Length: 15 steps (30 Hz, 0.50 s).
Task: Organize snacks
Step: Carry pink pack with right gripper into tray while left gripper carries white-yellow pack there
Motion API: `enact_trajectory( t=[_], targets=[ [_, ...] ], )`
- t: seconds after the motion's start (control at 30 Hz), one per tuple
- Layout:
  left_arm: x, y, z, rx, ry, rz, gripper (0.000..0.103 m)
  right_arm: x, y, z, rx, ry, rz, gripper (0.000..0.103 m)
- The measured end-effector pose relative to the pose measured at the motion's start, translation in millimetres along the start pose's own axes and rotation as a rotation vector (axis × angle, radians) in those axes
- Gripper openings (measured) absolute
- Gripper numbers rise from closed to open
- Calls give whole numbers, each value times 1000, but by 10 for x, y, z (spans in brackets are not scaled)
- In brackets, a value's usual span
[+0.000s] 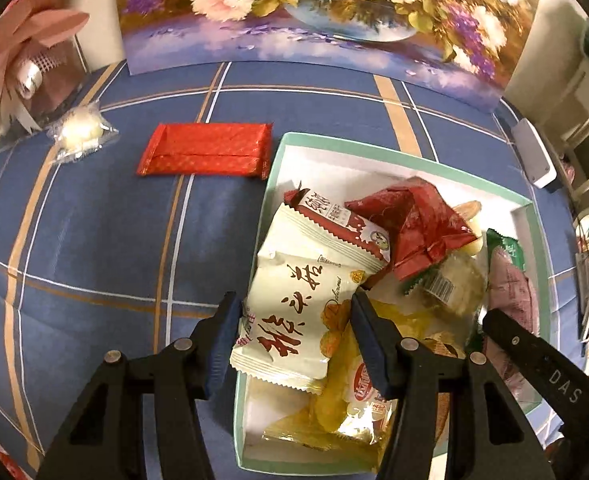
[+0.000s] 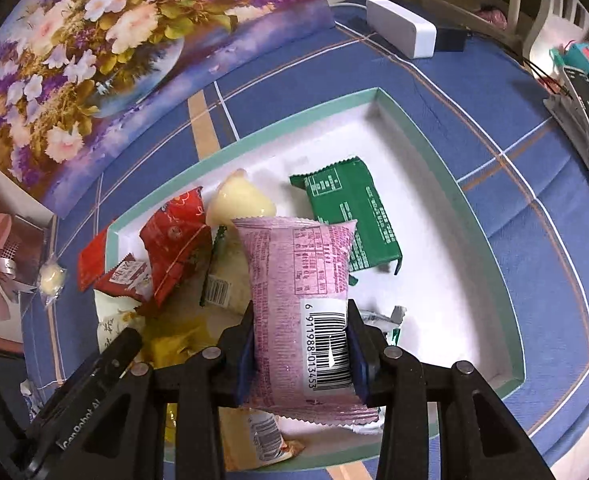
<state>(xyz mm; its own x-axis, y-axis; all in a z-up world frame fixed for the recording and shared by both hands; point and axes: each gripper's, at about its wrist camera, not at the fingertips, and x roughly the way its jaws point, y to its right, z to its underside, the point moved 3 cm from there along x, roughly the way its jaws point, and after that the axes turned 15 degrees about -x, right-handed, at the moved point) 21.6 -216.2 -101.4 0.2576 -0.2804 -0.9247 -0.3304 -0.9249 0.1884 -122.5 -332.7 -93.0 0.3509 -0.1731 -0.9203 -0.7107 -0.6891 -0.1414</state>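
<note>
Pink foil snack packet (image 2: 300, 312) with a barcode is clamped upright in the right claw (image 2: 300, 354), above the white shallow box with a mint-green rim (image 2: 454, 184). The left claw (image 1: 294, 332) grips a cream snack packet with red characters (image 1: 294, 312) over the box's left edge. Inside the box lie a green flat packet (image 2: 354, 220) and a crumpled red wrapper (image 1: 418, 224). On the blue checked worktop (image 1: 106, 248) rests a long red foil bar (image 1: 206, 150).

Yellow packet (image 1: 346, 396) partly under fingers
</note>
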Motion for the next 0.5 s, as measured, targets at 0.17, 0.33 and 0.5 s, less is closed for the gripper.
enact_trajectory(
  t=[0.17,0.33,0.5],
  targets=[
    [-9,-7,-27,-10,-27,20,68,-21,-67,1,-28,-16,-4,56],
    [-118,-87,-70,-53,-60,73,76,-191,-158,-62,-74,21,11,71],
    [-437,-203,-178,-89,-28,140,76,-404,-247,-131,-101,71,17,71]
  ],
)
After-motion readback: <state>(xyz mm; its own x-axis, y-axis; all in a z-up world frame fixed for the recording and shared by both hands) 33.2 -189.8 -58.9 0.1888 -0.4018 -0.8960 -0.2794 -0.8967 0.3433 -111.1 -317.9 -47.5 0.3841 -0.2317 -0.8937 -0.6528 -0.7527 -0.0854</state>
